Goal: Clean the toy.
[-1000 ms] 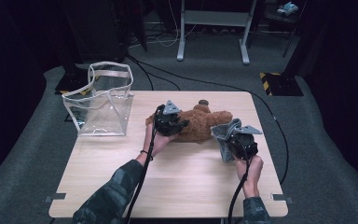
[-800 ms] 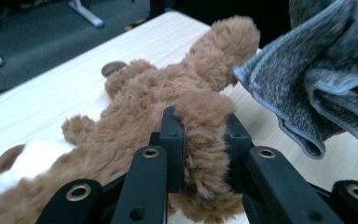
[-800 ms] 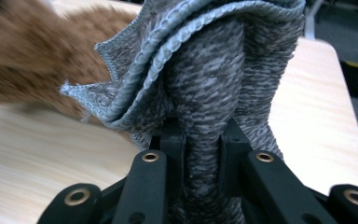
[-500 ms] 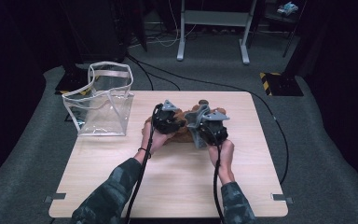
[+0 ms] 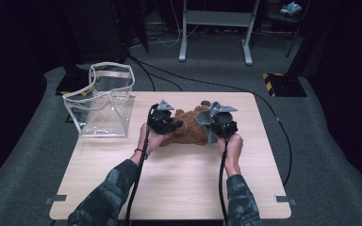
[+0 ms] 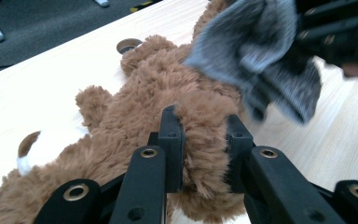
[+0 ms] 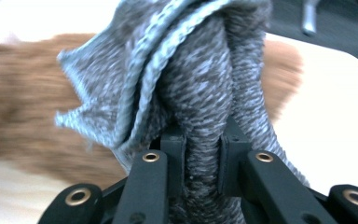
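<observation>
With the left hand-held gripper (image 6: 199, 154) pinching the plush bear (image 6: 135, 121) mid-bench, the right hand-held gripper (image 7: 200, 156) is clamping a grey knit garment (image 7: 200, 79) that is likely snagging on fur.

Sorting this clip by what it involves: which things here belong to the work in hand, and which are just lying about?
In use:
- brown plush teddy bear, clamped in the left gripper
- grey knitted cloth, clamped in the right gripper and held over the bear

Lying about:
- clear plastic tote bag with pale trim, untouched at the light wooden table's left far corner
</observation>
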Action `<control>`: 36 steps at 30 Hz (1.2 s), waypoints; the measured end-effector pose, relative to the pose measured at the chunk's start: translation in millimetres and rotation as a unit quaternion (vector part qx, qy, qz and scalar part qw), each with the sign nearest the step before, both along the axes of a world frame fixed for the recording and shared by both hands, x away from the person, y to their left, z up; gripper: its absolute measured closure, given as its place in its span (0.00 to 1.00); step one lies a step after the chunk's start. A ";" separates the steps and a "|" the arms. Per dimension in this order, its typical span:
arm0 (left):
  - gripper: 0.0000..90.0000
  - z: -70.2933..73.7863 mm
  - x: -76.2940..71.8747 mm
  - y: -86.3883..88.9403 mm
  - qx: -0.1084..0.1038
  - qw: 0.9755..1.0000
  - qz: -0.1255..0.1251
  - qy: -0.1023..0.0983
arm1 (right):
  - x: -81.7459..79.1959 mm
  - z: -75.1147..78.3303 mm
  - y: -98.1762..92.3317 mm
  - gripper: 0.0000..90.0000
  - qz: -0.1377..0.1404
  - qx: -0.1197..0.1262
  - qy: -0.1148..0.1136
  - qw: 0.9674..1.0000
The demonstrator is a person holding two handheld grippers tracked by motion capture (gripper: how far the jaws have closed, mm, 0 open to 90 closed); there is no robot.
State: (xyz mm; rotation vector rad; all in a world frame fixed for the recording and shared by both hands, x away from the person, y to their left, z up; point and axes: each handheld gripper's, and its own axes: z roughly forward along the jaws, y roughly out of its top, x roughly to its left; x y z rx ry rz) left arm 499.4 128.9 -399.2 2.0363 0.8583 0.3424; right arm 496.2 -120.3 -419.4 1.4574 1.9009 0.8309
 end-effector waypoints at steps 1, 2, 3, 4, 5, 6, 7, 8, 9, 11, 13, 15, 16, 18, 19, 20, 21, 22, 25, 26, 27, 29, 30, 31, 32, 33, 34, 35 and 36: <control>0.83 -0.2 0.3 0.2 -0.001 1.000 0.000 0.002 | 1.1 -0.3 -7.6 0.85 -0.012 0.002 0.003 1.000; 0.83 -0.2 0.3 0.2 -0.001 1.000 0.000 0.002 | 1.1 -0.3 -7.6 0.85 -0.012 0.002 0.003 1.000; 0.83 -0.3 0.5 0.3 0.001 1.000 0.002 0.001 | 1.4 -0.3 -13.8 0.85 -0.027 0.006 0.006 1.000; 0.83 -0.8 0.9 0.4 -0.001 1.000 0.003 0.001 | 1.1 -0.3 -20.1 0.85 -0.032 0.009 0.005 0.999; 0.82 -1.1 1.5 1.0 0.000 1.000 0.001 0.002 | -2.9 2.3 -25.7 0.85 -0.032 0.021 0.000 0.999; 0.82 -1.3 1.9 1.2 -0.002 1.000 0.002 0.005 | -2.9 2.3 -25.7 0.85 -0.032 0.021 0.000 0.999; 0.82 -1.6 2.3 1.5 -0.003 1.000 0.004 0.004 | -6.1 4.6 -24.8 0.85 -0.027 0.023 -0.006 0.999; 0.82 -1.8 2.9 2.1 -0.003 1.000 0.004 0.004 | -10.0 7.6 -21.5 0.85 -0.020 0.027 -0.012 0.999; 0.81 -2.4 3.3 2.2 -0.009 1.000 0.004 0.006 | -17.6 13.8 -10.2 0.85 0.005 0.030 -0.021 0.999; 0.81 -2.7 3.4 1.8 -0.010 1.000 0.006 0.006 | -23.3 18.5 5.1 0.85 0.039 0.035 -0.029 0.998; 0.80 -2.6 3.3 1.4 -0.005 1.000 0.002 0.009 | -25.1 19.9 23.1 0.85 0.068 0.040 -0.026 0.997; 0.80 -3.3 3.1 0.0 -0.007 1.000 0.003 0.008 | -22.0 16.8 39.6 0.85 0.094 0.046 -0.017 0.994; 0.80 -3.4 3.1 -0.1 -0.008 1.000 0.002 0.009 | -19.7 14.2 45.7 0.85 0.102 0.048 -0.013 0.994; 0.80 -3.5 3.3 0.1 -0.007 1.000 0.001 0.009 | -16.4 11.3 50.7 0.85 0.105 0.040 -0.007 0.994; 0.80 -3.4 3.2 0.5 -0.005 1.000 0.003 0.011 | -9.4 5.7 54.1 0.85 0.097 0.038 0.001 0.995; 0.80 -3.5 3.8 2.3 -0.006 1.000 0.001 0.012 | -5.7 3.9 51.7 0.85 0.093 0.035 0.003 0.995; 0.80 -3.5 3.8 2.3 -0.006 1.000 0.001 0.012 | -3.1 2.9 47.8 0.85 0.083 0.037 0.006 0.996; 0.80 -3.9 4.4 4.4 -0.007 1.000 0.002 0.015 | -0.6 2.3 42.9 0.85 0.072 0.044 0.008 0.996; 0.80 -4.2 5.5 7.5 -0.004 1.000 0.000 0.016 | 3.0 2.1 31.2 0.85 0.049 0.042 0.011 0.998; 0.80 -4.6 5.6 8.1 -0.007 1.000 0.003 0.017 | 6.1 1.9 18.2 0.85 0.026 0.039 0.011 0.999; 0.80 -4.8 6.5 10.5 -0.008 1.000 0.002 0.019 | 7.8 1.3 11.6 0.85 0.013 0.035 0.009 0.999; 0.80 -4.9 6.5 10.7 -0.009 1.000 0.005 0.019 | 9.5 0.8 4.7 0.85 0.002 0.037 0.010 0.999; 0.80 -4.6 6.9 11.3 -0.009 1.000 0.005 0.020 | 11.6 -0.6 -6.0 0.85 -0.022 0.029 0.016 0.999; 0.80 -4.6 6.9 11.3 -0.009 1.000 0.005 0.020 | 11.6 -0.6 -6.0 0.85 -0.022 0.029 0.016 0.999; 0.80 -4.3 7.0 11.2 -0.007 1.000 0.005 0.020 | 11.6 -1.2 -9.5 0.85 -0.028 0.032 0.017 0.999; 0.79 -4.3 7.2 11.2 -0.008 1.000 0.006 0.019 | 6.8 -0.3 -11.5 0.85 -0.025 0.036 0.012 0.999; 0.79 -4.4 7.7 11.2 -0.007 1.000 0.005 0.017 | 2.8 1.5 -9.8 0.85 -0.015 0.035 0.007 0.999; 0.79 -4.4 8.1 10.8 -0.007 1.000 0.008 0.018 | -2.1 3.9 -5.2 0.85 -0.007 0.040 0.001 0.999; 0.79 -4.6 8.4 10.1 -0.011 1.000 0.009 0.019 | -7.1 6.6 0.2 0.85 0.008 0.037 -0.004 0.999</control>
